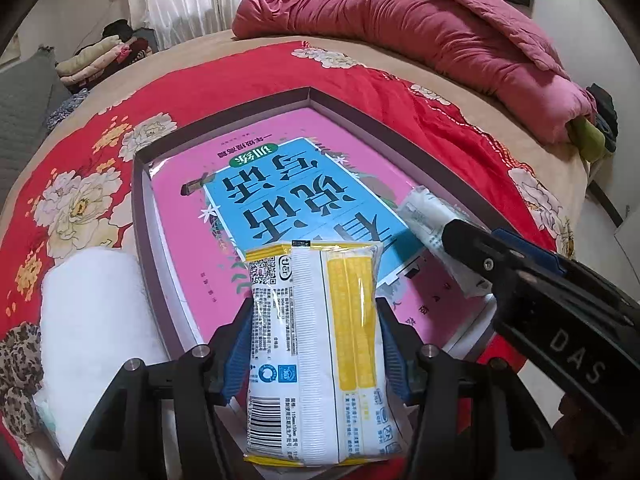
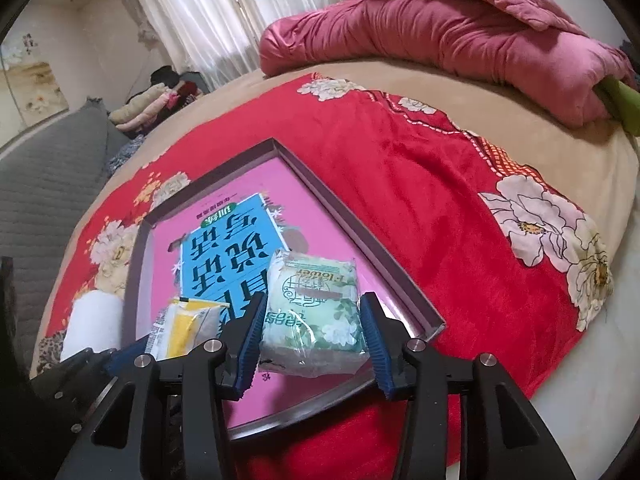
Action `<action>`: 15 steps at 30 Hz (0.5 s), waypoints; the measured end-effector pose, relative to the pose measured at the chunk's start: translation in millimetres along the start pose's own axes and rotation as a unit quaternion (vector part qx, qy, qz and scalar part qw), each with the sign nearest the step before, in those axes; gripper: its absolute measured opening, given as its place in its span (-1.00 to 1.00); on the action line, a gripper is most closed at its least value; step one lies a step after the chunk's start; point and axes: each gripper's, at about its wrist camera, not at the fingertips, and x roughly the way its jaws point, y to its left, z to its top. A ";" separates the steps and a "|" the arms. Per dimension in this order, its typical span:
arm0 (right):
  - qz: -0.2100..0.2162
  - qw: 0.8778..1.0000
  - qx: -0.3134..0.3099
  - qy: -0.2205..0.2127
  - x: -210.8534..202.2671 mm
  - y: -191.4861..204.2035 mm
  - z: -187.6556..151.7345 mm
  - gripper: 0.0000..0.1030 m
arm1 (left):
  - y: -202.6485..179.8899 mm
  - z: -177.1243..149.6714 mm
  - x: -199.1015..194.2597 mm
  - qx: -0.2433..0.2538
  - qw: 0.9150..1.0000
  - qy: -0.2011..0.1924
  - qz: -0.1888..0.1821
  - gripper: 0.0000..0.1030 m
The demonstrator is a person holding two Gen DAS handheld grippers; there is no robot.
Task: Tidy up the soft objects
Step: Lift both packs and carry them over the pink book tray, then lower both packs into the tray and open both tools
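My left gripper is shut on a yellow and white tissue pack, held over the near edge of a shallow purple-rimmed box. A pink and blue book lies in the box. My right gripper is shut on a green flower-print tissue pack, above the box's near right part. In the left wrist view the right gripper comes in from the right with its pack. In the right wrist view the yellow pack shows at the left.
The box sits on a red floral blanket over a tan bed. A white soft roll lies left of the box, with leopard-print fabric beside it. A pink quilt is piled at the far side. Folded clothes lie far left.
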 end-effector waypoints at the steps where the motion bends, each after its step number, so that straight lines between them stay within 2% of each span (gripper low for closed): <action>1: -0.002 1.000 0.000 -0.001 0.6 -0.4 -0.3 -0.03 | 0.2 0.3 0.1 -0.001 1.000 0.000 -0.001 0.09; 9: -0.012 1.000 0.011 0.007 4.2 -3.8 -2.5 -0.01 | 1.0 0.8 -0.2 -0.005 1.000 0.002 -0.007 0.10; 15: 0.004 1.000 0.010 -0.017 -5.3 -2.7 -1.8 0.18 | 0.4 1.7 1.1 -0.006 1.000 0.008 -0.008 0.11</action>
